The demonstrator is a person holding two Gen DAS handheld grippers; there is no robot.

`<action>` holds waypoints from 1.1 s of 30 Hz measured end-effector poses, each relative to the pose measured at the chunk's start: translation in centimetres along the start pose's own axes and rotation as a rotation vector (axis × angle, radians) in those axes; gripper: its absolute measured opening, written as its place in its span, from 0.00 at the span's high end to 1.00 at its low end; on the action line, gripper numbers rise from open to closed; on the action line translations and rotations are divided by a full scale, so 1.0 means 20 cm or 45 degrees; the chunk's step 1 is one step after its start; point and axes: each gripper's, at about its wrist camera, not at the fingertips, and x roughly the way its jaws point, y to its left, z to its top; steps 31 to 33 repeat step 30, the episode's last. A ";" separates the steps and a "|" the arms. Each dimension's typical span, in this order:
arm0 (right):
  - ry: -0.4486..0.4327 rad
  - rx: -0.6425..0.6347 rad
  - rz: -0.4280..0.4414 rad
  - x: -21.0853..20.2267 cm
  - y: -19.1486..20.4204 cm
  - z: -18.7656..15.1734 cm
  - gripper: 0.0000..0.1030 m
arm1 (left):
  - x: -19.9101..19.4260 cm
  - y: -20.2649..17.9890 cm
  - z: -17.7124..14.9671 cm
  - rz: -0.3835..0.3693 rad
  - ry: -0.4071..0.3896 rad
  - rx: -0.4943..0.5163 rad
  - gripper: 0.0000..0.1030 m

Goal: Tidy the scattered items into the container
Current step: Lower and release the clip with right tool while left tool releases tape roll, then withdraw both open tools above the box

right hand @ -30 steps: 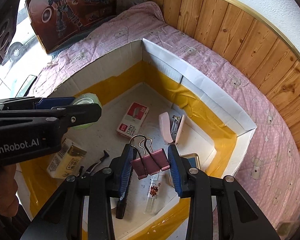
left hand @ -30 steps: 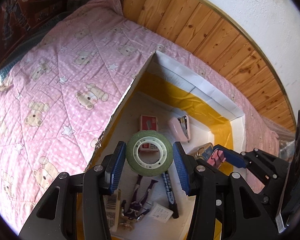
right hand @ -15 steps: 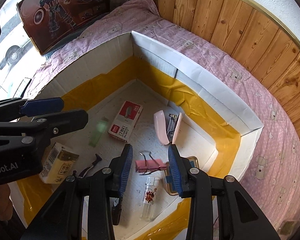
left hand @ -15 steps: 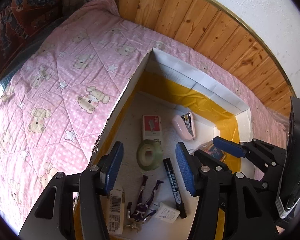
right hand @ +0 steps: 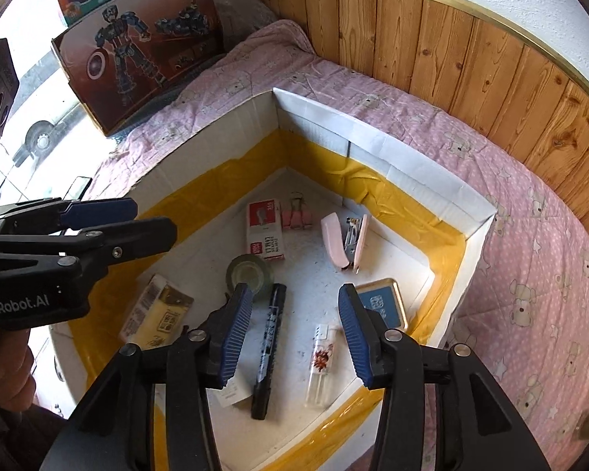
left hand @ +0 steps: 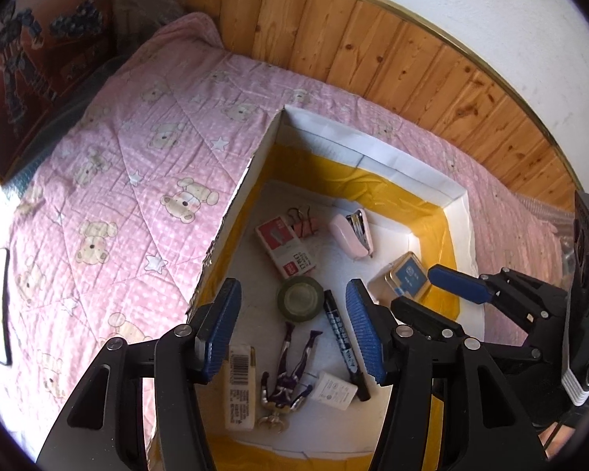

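Note:
The white box lined with yellow tape (left hand: 373, 157) sits on the bed. On its floor the green tape roll (left hand: 299, 299) lies flat, also seen in the right wrist view (right hand: 249, 274). The pink binder clip (left hand: 304, 223) rests by the far corner next to a red-and-white staple box (right hand: 265, 231). My left gripper (left hand: 292, 290) hangs open above the roll, nothing between its fingers. My right gripper (right hand: 294, 288) hovers over the box floor, jaws opening and holding nothing.
Also in the box: a pink stapler (right hand: 343, 243), black marker (right hand: 269, 337), blue tin (right hand: 383, 302), clear lighter (right hand: 322, 361), yellow carton (right hand: 159, 314), purple figure (left hand: 290, 373). A pink teddy-bear quilt (left hand: 117, 196) surrounds it; wood panelling (left hand: 373, 59) and a robot toy box (right hand: 137, 47) stand behind.
The left gripper let go of the tape roll and the right let go of the binder clip. Both now lie in the box. Both grippers drew back with wider jaws.

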 end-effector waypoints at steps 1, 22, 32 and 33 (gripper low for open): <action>-0.004 -0.004 0.003 -0.01 0.01 -0.01 0.53 | -0.03 -0.01 -0.01 0.012 -0.014 0.014 0.43; -0.227 -0.204 -0.023 -0.48 0.16 -0.47 0.35 | -0.24 -0.21 -0.23 0.169 -0.131 0.222 0.32; -0.238 -0.268 -0.049 -0.53 0.21 -0.51 0.35 | -0.37 -0.26 -0.33 0.237 -0.211 0.233 0.32; -0.238 -0.268 -0.049 -0.53 0.21 -0.51 0.35 | -0.37 -0.26 -0.33 0.237 -0.211 0.233 0.32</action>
